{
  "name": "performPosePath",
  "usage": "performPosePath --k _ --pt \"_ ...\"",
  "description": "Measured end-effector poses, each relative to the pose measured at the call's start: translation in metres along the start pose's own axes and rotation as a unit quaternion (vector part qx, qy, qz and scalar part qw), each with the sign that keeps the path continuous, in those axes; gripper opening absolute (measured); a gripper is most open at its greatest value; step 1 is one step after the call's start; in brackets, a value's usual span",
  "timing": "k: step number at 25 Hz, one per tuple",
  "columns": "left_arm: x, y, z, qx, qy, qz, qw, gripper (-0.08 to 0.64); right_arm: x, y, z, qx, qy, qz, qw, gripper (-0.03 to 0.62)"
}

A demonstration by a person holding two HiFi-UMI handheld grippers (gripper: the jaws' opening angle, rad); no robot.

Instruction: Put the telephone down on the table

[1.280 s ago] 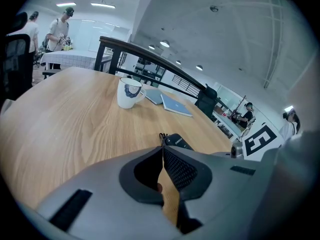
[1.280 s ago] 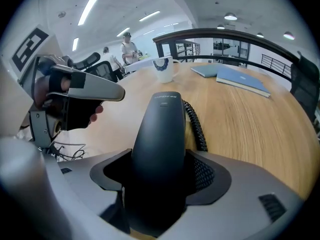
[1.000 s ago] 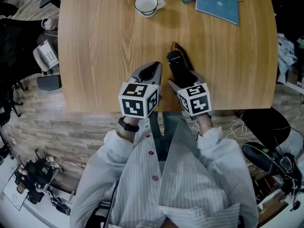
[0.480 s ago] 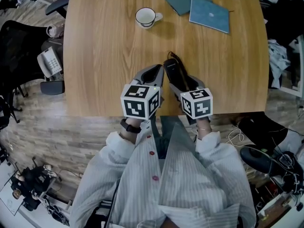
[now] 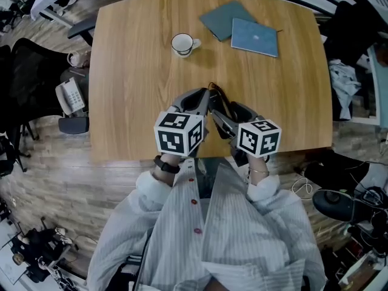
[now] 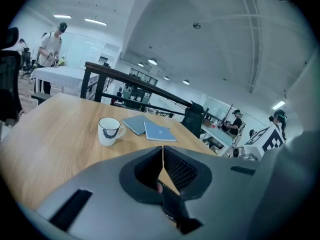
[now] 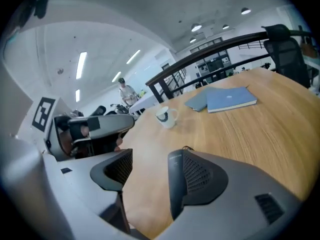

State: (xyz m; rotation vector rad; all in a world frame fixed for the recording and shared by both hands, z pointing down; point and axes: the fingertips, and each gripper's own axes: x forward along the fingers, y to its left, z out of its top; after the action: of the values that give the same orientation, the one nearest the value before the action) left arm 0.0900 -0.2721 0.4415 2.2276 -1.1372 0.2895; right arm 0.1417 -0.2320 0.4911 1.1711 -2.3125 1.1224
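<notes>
The right gripper (image 7: 149,160) has its fingers spread apart over the desk (image 5: 130,71). The black phone (image 7: 175,184) stands between them, flat against one finger, with a clear gap to the other; its cord (image 5: 213,90) pokes out ahead. I cannot tell whether the phone touches the desk. Just beside it, the left gripper (image 6: 162,153) has its fingers clenched tip to tip with nothing between them. A mug (image 5: 182,43) and two books (image 5: 254,37) lie farther off.
</notes>
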Motion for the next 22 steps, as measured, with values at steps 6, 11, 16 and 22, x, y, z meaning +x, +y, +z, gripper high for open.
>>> performPosePath --k 6,11,16,22 --pt "-0.017 -0.015 0.028 0.012 -0.035 -0.011 0.9993 0.017 -0.023 0.031 0.045 0.002 -0.065 0.049 0.997 0.333" --pt "-0.037 -0.029 0.059 0.028 -0.076 -0.026 0.9964 0.017 -0.044 0.055 0.072 -0.007 -0.11 0.074 0.991 0.333" --pt "-0.058 -0.047 0.084 0.046 -0.114 -0.047 0.9913 0.017 -0.066 0.079 0.095 -0.028 -0.149 0.095 0.984 0.321" --pt "-0.078 -0.067 0.101 0.063 -0.145 -0.068 0.9851 0.017 -0.094 0.095 0.118 -0.08 -0.207 0.075 0.972 0.134"
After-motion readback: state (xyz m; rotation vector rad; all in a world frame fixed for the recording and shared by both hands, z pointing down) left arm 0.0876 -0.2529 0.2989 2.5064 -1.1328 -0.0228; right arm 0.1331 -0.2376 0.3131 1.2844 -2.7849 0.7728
